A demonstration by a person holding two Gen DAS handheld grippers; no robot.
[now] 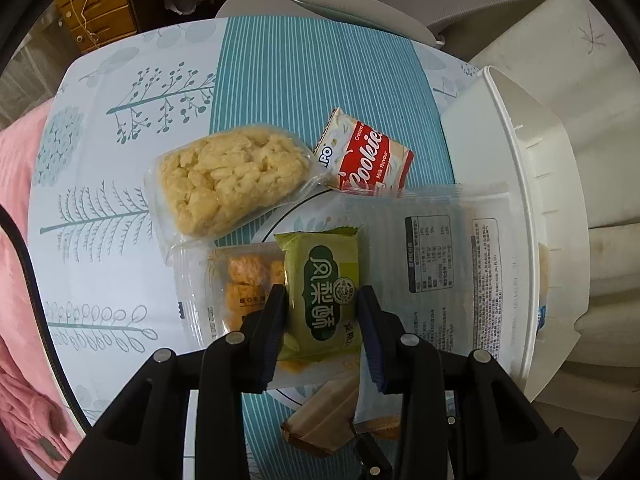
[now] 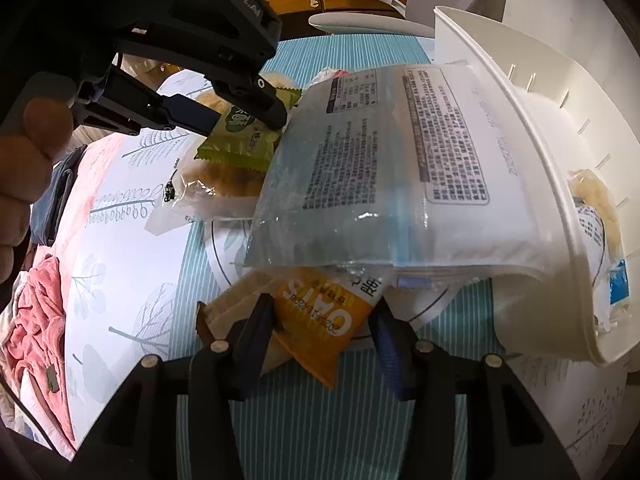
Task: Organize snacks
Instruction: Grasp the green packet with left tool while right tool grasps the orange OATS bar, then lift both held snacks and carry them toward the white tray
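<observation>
Left wrist view: left gripper (image 1: 322, 300) pinches a crinkly green packet (image 1: 326, 292); right gripper (image 2: 322, 322) straddles a shiny orange packet (image 2: 324, 320), grip unclear.

In the left wrist view, the rice-cake pack (image 1: 230, 178) lies centre-left with the cookie packet (image 1: 366, 158) to its right; below them sits the pineapple cake (image 1: 326, 294), resting on the tray pack (image 1: 236, 284); the basket (image 1: 532, 208) fills the right edge
</observation>
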